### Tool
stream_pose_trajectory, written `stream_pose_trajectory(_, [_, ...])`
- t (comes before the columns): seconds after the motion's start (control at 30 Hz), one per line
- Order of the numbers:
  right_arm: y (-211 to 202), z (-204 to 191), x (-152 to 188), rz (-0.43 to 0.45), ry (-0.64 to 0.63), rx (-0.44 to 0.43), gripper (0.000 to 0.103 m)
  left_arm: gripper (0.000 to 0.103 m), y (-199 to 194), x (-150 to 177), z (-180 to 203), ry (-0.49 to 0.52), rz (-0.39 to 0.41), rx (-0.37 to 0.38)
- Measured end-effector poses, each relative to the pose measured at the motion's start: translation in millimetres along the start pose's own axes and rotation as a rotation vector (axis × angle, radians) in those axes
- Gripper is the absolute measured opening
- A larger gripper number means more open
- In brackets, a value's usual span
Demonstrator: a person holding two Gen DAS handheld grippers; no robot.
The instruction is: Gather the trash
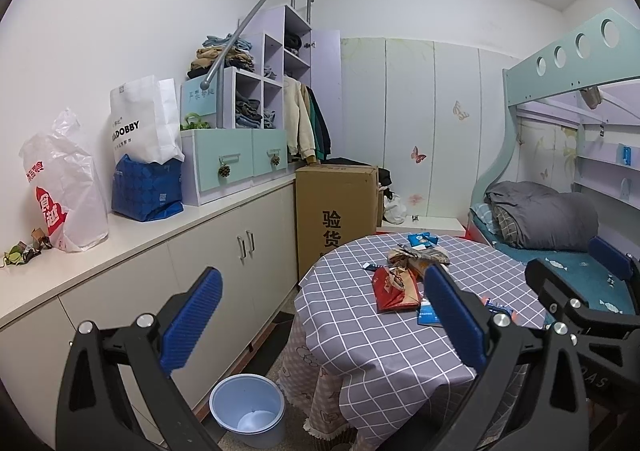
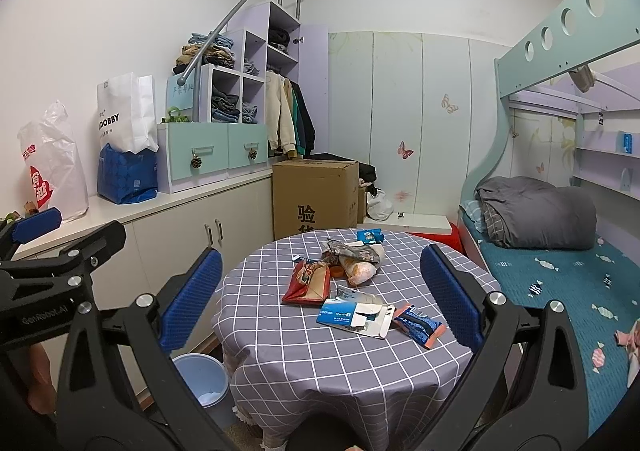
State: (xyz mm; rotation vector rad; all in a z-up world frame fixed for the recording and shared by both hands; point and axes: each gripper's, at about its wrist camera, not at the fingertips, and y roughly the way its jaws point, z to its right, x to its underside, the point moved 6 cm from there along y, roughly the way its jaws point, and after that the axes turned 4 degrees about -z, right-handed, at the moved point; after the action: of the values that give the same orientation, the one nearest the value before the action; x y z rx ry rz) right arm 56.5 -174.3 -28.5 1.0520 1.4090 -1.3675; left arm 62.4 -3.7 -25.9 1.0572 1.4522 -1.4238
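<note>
While both tongs hang above the near edge of the round table with the grey checked cloth, the left gripper and right gripper have their blue pads spread wide, nothing between them. Ahead of the right one lies the trash: a red snack bag, a torn blue-white carton, a blue wrapper. Below the left one, beside the table, stands a pale blue plastic bin

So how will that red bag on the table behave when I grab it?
The red bag looks crumpled and torn open, so it is probably floppy and light. It lies flat on the tablecloth, so it probably won't roll.
</note>
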Motion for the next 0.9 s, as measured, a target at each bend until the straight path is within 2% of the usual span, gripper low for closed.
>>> stream_pose_trajectory(0.9, [-0.2,4.2,7.1,-0.002,0.002,-0.002,0.097,0.099,-0.8,2.6,3.5,0.009,-0.005,-0.002])
